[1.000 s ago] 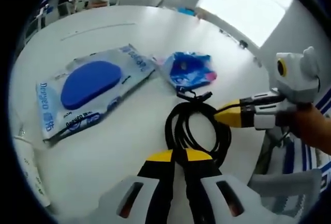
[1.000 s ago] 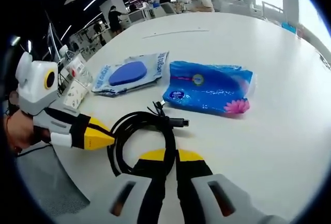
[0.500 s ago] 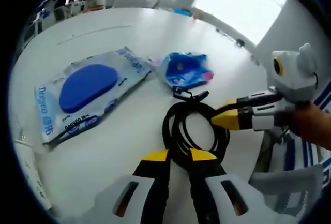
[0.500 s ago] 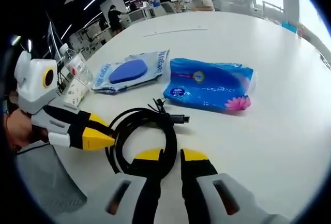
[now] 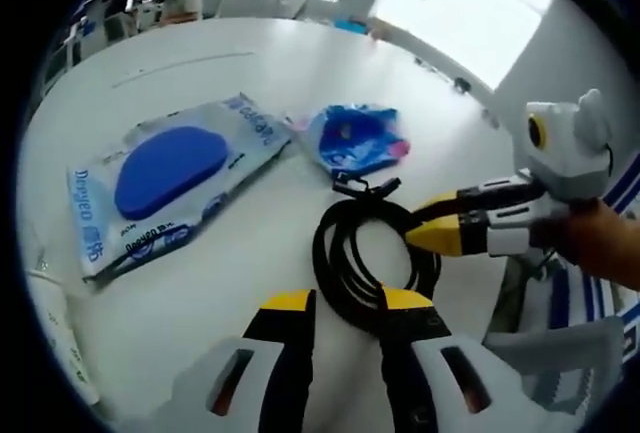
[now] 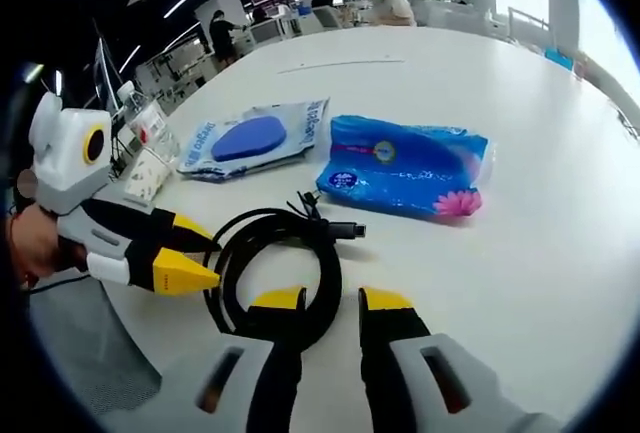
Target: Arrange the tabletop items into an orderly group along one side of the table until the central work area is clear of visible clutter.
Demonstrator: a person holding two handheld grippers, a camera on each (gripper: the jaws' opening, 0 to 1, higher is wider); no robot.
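White table (image 5: 300, 63) (image 6: 560, 193), round-edged, carrying everything. On it, largest first: flat wet-wipe pack (image 5: 165, 178) (image 6: 255, 143) with a blue oval lid, lying toward the far-left side in the left gripper view. Just beside it, a blue tissue pack (image 5: 355, 138) (image 6: 405, 168) with a pink flower print (corners nearly touching in the left gripper view, though contact hard to judge). Nearer the table edge, a coiled black cable (image 5: 370, 258) (image 6: 275, 263), bundled with a tie, plug end pointing toward the tissue pack.

Left gripper (image 5: 342, 303) (image 6: 185, 253): yellow-tipped jaws spread apart, gripping nothing, one tip either side of the near arc of the coil in its own view. Seen from the right gripper view, coming in from the left with a hand behind it.

Right gripper (image 6: 330, 301) (image 5: 425, 225): jaws likewise parted and empty, straddling the coil's near edge. In the left gripper view, tips at the coil's right side, apparently touching it.

Background: office desks and seated people beyond the table.
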